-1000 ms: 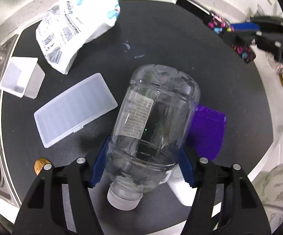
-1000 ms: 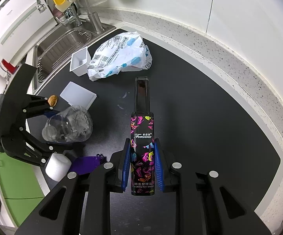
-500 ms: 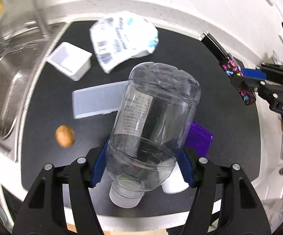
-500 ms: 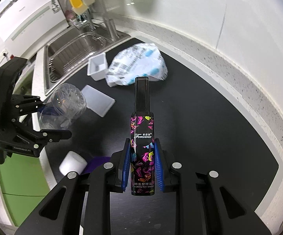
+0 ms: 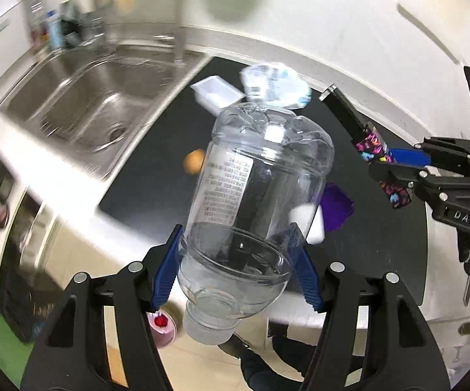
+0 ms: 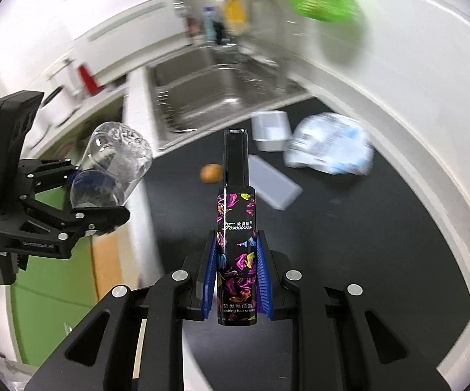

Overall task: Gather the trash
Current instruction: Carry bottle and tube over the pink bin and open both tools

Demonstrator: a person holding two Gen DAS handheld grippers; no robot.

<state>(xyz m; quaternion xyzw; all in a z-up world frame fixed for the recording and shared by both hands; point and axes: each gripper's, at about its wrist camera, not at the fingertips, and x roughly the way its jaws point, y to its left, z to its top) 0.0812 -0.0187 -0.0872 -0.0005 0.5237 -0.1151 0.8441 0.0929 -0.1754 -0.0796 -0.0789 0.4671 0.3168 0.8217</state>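
Kitchen setting, black counter (image 5: 381,244) beside a steel sink (image 5: 81,104); background blurred.

Left wrist view. Item 1: clear plastic bottle (image 5: 261,176), neck toward the camera, pinched at its shoulder by the blue fingers (image 5: 166,270) of the left gripper (image 5: 235,273) and carried clear of the counter. Remaining on the counter: crumpled white bag (image 5: 277,88) at 12 o'clock, white tray (image 5: 215,93) just left of it, small brown lump (image 5: 194,161) at 10 o'clock, purple piece (image 5: 335,207) and white block (image 5: 309,224) at 3 o'clock of the bottle. No bin is visible.

Right wrist view. Item 2: black patterned hair-cream tube (image 6: 236,228), standing upright between the blue fingers (image 6: 210,277) of the right gripper (image 6: 236,277), which clamp its lower half, off the counter. At 9 o'clock, the bottle again in the left gripper. Flat white lid (image 6: 275,189) at 1 o'clock of the tube, bag and tray beyond.

Status, as judged: two pieces collected and in transit, neither yet deposited; at least six pieces left to gather.
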